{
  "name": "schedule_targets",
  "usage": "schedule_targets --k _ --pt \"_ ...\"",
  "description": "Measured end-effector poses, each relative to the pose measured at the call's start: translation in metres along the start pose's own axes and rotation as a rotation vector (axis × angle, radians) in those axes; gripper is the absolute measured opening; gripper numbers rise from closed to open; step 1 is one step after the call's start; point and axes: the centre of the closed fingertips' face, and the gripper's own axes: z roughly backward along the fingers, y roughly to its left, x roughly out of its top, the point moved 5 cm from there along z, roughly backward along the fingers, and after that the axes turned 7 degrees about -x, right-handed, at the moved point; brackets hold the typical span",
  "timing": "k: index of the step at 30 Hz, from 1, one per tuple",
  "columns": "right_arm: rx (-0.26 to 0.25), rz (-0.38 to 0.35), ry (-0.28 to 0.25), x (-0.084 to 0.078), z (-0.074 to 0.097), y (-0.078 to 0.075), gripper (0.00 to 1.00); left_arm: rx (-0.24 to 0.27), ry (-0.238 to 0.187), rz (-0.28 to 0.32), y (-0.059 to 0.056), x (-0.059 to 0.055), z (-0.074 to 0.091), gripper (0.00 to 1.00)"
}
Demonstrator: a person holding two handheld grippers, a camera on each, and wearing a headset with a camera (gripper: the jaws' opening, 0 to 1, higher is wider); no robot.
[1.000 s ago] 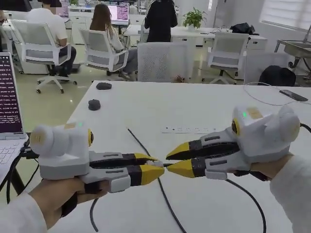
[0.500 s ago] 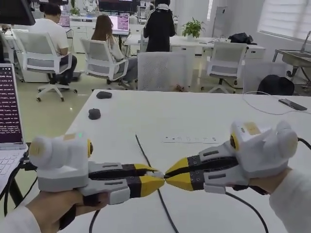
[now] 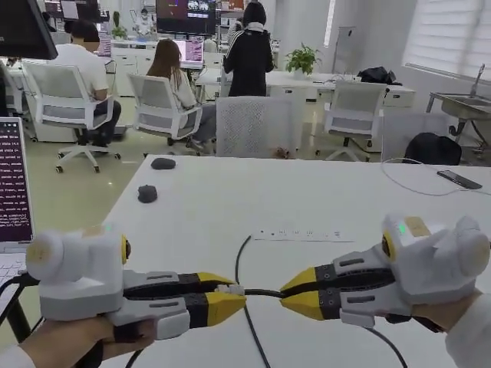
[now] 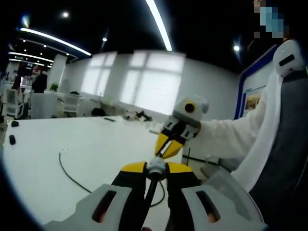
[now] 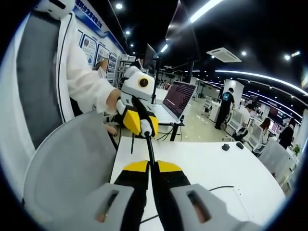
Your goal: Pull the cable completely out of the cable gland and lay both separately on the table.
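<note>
A small grey-white cable gland (image 3: 229, 290) sits between the yellow tips of my left gripper (image 3: 236, 296), which is shut on it. A short stretch of black cable (image 3: 261, 293) runs from the gland to my right gripper (image 3: 287, 296), which is shut on the cable. Both grippers are held above the white table (image 3: 345, 199), tips facing each other and a little apart. In the left gripper view the gland (image 4: 156, 166) shows at the jaw tips with the right gripper (image 4: 165, 148) beyond. In the right gripper view the cable (image 5: 150, 147) leads up to the gland (image 5: 146, 128).
More black cable (image 3: 240, 253) lies looped on the table under the grippers. A white power strip (image 3: 303, 233) lies mid-table, two dark mouse-like objects (image 3: 147, 193) at far left, a phone (image 3: 459, 179) at far right, a laptop (image 3: 11, 192) left. Chairs and people stand beyond.
The two grippers have drawn apart, and a stretch of black cable now shows between their tips where they nearly touched before. The head camera has tilted.
</note>
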Motion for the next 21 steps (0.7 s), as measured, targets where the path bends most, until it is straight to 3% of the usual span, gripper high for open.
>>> schedule_targets --k 12,21 --pt "-0.05 -0.044 0.014 -0.019 0.017 -0.008 0.03 0.03 -0.02 -0.001 0.003 0.007 0.013 0.16" --pt "-0.071 -0.068 0.016 -0.024 0.017 -0.007 0.04 0.031 -0.014 -0.009 0.0 0.008 0.012 0.16"
